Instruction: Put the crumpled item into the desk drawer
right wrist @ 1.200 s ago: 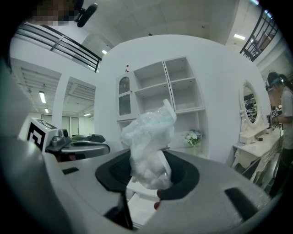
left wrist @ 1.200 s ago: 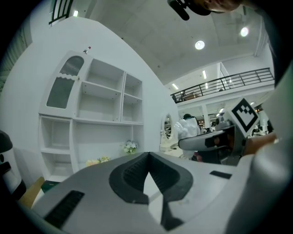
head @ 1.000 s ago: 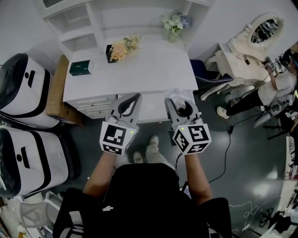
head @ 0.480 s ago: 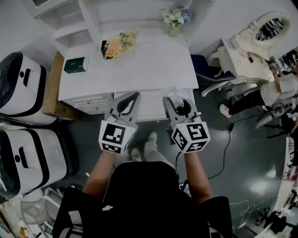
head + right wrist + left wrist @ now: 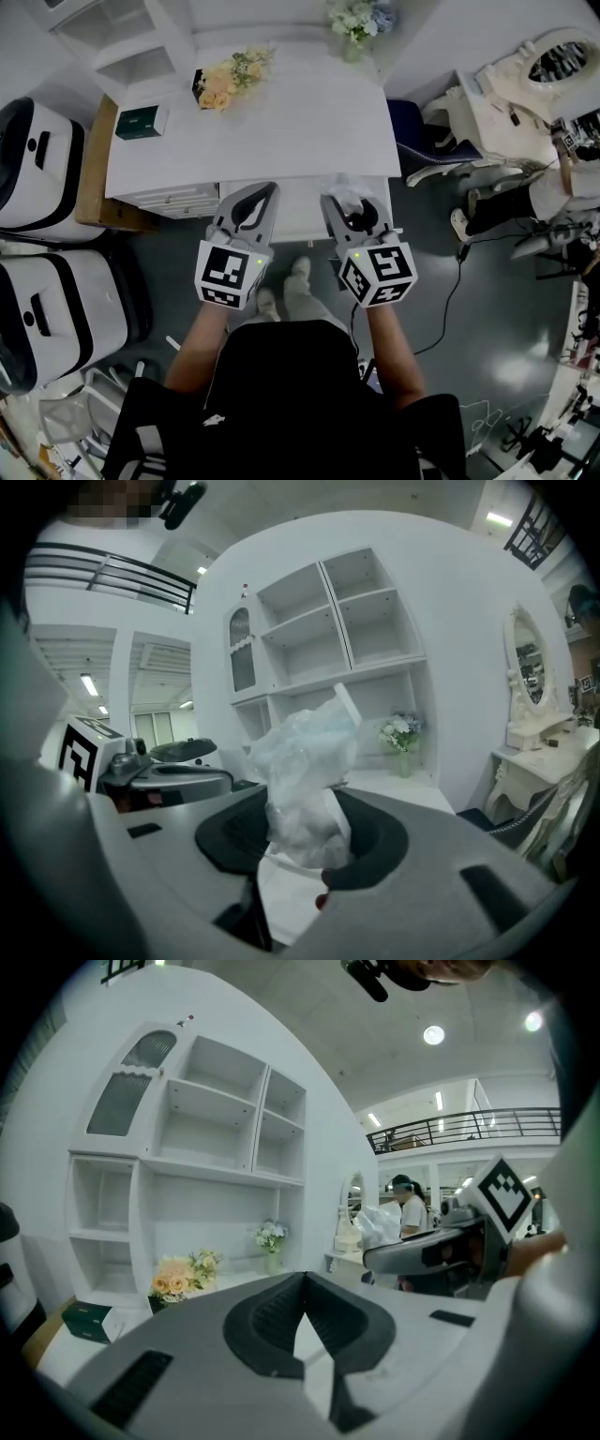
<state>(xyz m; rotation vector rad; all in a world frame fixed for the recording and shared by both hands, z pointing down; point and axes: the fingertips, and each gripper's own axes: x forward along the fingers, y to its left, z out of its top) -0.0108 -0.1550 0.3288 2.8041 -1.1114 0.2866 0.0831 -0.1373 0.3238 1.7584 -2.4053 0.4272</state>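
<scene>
The crumpled item, a wad of clear plastic (image 5: 346, 191) (image 5: 305, 761), sticks up from between the jaws of my right gripper (image 5: 349, 200) (image 5: 302, 810), which is shut on it. My left gripper (image 5: 269, 190) (image 5: 302, 1277) hangs level with it to the left, its tips together and nothing in them. Both point at the front of the white desk (image 5: 300, 122). A white panel of the desk front (image 5: 298, 214) shows between the two grippers; whether a drawer stands open there I cannot tell. A stack of drawer fronts (image 5: 173, 199) sits under the desk's left end.
On the desk lie a green box (image 5: 137, 121), a peach bouquet (image 5: 225, 82) and a vase of flowers (image 5: 356, 19); a white shelf unit (image 5: 122, 47) rises behind. Black-and-white machines (image 5: 37, 169) stand at the left, a white vanity and chair (image 5: 497, 103) at the right, and a cable (image 5: 457, 281) crosses the floor.
Both grippers have moved side by side closer to the desk's front edge and a little lower. The plastic stays in the right gripper's jaws.
</scene>
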